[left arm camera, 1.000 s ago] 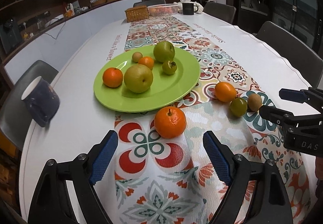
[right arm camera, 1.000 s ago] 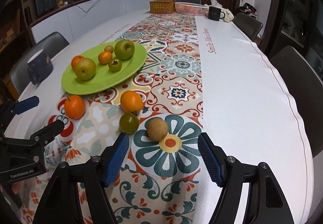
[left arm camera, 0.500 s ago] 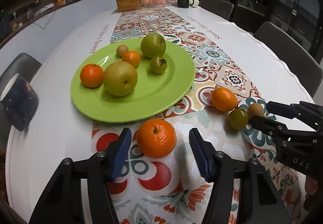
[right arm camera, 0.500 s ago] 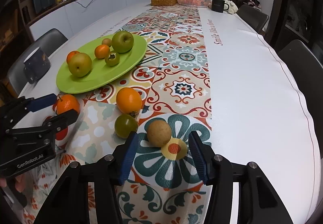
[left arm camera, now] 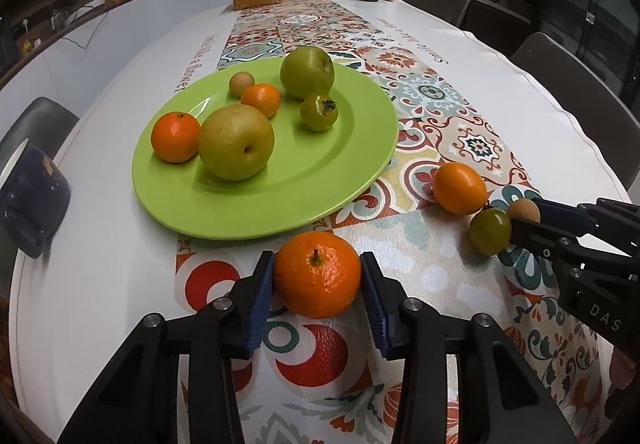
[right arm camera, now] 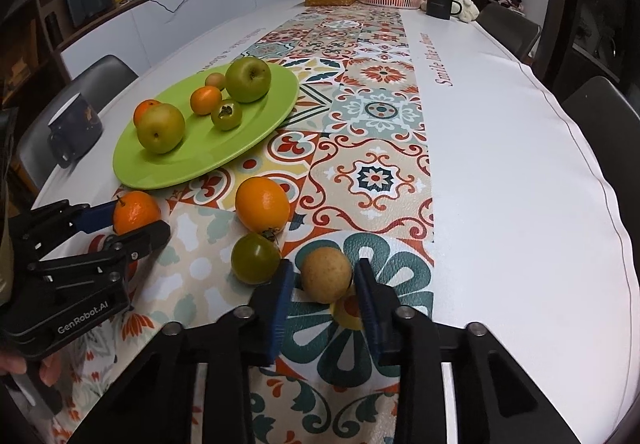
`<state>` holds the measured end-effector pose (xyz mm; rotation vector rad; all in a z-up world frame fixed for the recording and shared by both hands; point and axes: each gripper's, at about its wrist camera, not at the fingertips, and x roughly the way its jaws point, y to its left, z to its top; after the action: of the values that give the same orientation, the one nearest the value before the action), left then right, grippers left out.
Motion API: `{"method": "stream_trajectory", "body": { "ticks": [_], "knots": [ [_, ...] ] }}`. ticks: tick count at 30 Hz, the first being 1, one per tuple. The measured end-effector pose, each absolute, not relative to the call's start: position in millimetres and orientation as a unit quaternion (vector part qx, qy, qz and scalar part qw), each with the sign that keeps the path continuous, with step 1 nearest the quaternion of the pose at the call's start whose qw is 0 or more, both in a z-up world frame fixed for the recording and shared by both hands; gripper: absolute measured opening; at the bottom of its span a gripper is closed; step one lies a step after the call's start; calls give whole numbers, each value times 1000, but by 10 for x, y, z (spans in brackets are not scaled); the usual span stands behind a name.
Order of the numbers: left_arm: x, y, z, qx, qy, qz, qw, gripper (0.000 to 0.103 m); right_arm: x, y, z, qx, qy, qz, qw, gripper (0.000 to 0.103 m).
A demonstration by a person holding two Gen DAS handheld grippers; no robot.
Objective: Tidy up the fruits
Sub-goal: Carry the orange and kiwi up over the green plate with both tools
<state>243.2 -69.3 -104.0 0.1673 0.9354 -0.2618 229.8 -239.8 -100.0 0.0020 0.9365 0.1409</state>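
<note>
Both hands working at once. Left gripper (left arm camera: 318,280) clamped on the mandarin (left arm camera: 317,274), blue pads touching each side; the fruit sits on the patterned runner (left arm camera: 460,135), just short of the green plate (left arm camera: 280,203). Right gripper (right arm camera: 322,280) straddles the small brown fruit (right arm camera: 326,274); the right pad looks in contact, the left has a sliver of gap, so I cannot tell whether it grips yet.

The plate already carries six fruits, crowded toward its far and left parts. Its near-right portion is bare.

Judgement for the lift: raise the mandarin straight up enough to clear the plate's rim, then set it on the bare part, not against the big pear (left arm camera: 236,141). The right side should close squarely on the brown fruit, since the green persimmon (right arm camera: 256,258) sits just beside the left finger and the orange (right arm camera: 262,205) touches that; a skewed pull could roll either one.
</note>
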Motion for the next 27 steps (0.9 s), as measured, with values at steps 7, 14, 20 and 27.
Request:
{"method": "stream_trajectory", "body": {
  "ticks": [7, 14, 20, 27],
  "knots": [
    [2412, -693, -1022, 77, 450, -132, 880, 40, 2278, -2366, -978, -8, 445, 63, 893, 28],
    [2251, -657, -850, 70, 441, -130, 885, 40, 2192, -2348, -840, -11, 430, 65, 901, 28],
    [2109, -596, -621, 66, 421, -133, 895, 40, 2081, -2270, -616, -12, 406, 78, 910, 28],
    [2031, -462, -285, 64, 387, -123, 912, 40, 2017, -2102, -280, -8, 372, 105, 922, 28]
  ]
}}
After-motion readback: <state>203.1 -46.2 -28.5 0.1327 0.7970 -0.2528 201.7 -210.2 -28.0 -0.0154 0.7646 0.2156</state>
